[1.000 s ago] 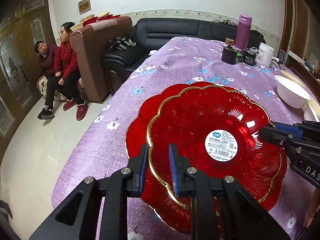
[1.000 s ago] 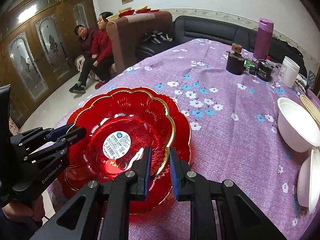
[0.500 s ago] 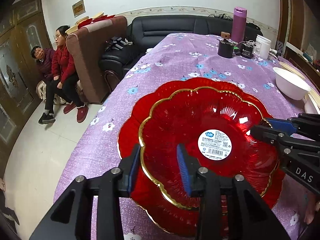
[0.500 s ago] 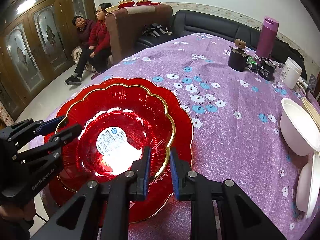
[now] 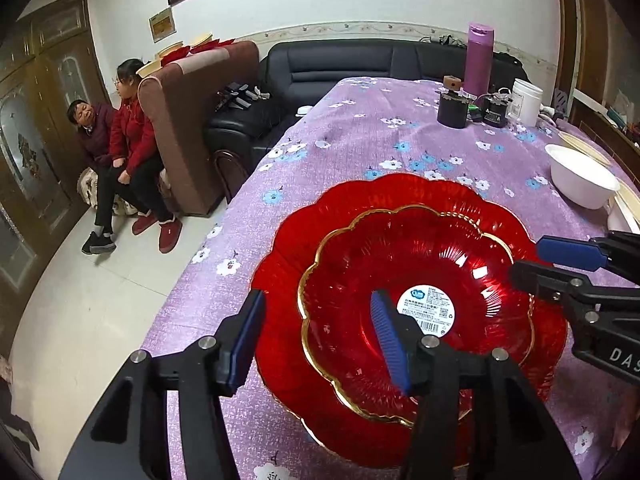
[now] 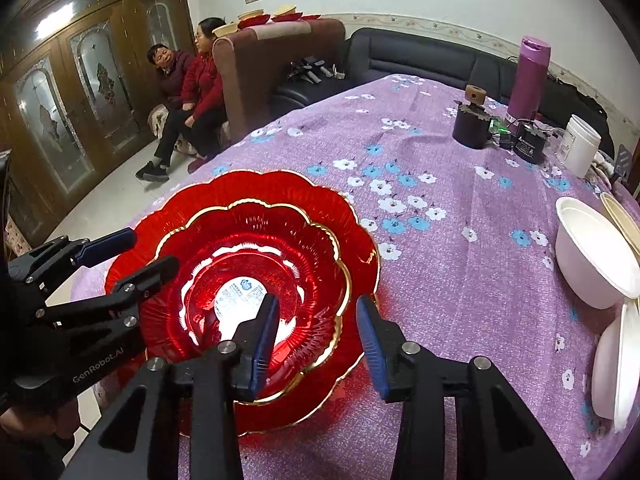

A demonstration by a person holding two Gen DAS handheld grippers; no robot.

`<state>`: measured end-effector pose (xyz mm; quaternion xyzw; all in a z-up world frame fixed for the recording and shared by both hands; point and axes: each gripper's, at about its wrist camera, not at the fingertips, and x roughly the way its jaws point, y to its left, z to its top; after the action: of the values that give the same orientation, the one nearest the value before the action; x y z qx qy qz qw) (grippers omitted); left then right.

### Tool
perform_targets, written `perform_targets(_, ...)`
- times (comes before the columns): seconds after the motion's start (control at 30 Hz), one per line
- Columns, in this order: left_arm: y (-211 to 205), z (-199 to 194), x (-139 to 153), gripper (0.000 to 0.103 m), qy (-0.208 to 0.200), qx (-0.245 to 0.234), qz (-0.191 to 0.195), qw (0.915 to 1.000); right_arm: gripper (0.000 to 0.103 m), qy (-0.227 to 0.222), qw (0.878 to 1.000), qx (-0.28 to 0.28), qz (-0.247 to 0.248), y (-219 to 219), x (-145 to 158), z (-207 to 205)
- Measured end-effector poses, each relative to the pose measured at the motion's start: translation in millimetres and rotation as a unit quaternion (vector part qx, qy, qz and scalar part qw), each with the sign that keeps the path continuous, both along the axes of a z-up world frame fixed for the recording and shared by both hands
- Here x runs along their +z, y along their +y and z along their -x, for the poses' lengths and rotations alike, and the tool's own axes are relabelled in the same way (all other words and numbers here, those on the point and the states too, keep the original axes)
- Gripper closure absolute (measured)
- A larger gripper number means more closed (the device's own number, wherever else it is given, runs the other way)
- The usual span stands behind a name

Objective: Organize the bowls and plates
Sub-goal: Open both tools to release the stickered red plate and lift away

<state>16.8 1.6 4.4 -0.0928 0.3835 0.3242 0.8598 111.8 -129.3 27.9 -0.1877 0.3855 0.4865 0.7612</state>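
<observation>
Both grippers straddle opposite rims of the same red stack, and both sets of jaws are opening. Left gripper (image 5: 316, 336) stands about half spread: its outer finger hangs off the near-left edge of the big red plate (image 5: 288, 248), its inner finger sits over the basin of the gold-rimmed red bowl (image 5: 416, 248), so the two scalloped rims pass between the blue pads without either pad pressing on them, as far as the left wrist view shows. Right gripper (image 6: 316, 336) is a little narrower, one finger over the bowl's basin near the white label (image 6: 240, 300), the other out over the plate's lip by the purple cloth; here too the rim lies in the gap and looks free of the pads.

From either hand the stack lies straight ahead and below, with its centre between the two grippers. It has no long axis to speak of, being a round flower shape; the bowl nests roughly centred in the plate, which rests flat on the flowered tablecloth (image 6: 440, 280) near the table's left edge. I judge this nesting done and the hands letting go.

Further right, well apart from the red pair, stand a white bowl (image 6: 592, 256) and more pale dishes (image 6: 616, 360) at the table's edge. The right hand is the nearer to them, so the next reach likely falls to it, after lifting clear of the gold rim
</observation>
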Motion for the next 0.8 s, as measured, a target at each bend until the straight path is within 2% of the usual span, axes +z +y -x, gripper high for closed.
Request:
perform_targets(0.2,-3.6,1.5,7.3,0.046,-0.007,0.002,-0.005,1.0,0.058,0.009,1.0,-0.006,-0.026,-14.9,11.5,-2.8)
perform_targets(0.47,-19.8,-5.7,17.1,0.045,-0.011,-0.016,-0.016,0.9997,0.043,0.016,0.998,-0.027,-0.063,-42.7,23.9,-10.7)
perform_targets(0.8,-64.0,-32.7,37.3,0.045,-0.015,-0.072,-0.039,0.9965,0.043,0.034,0.992,-0.078,-0.095,-93.6,28.7,-35.6)
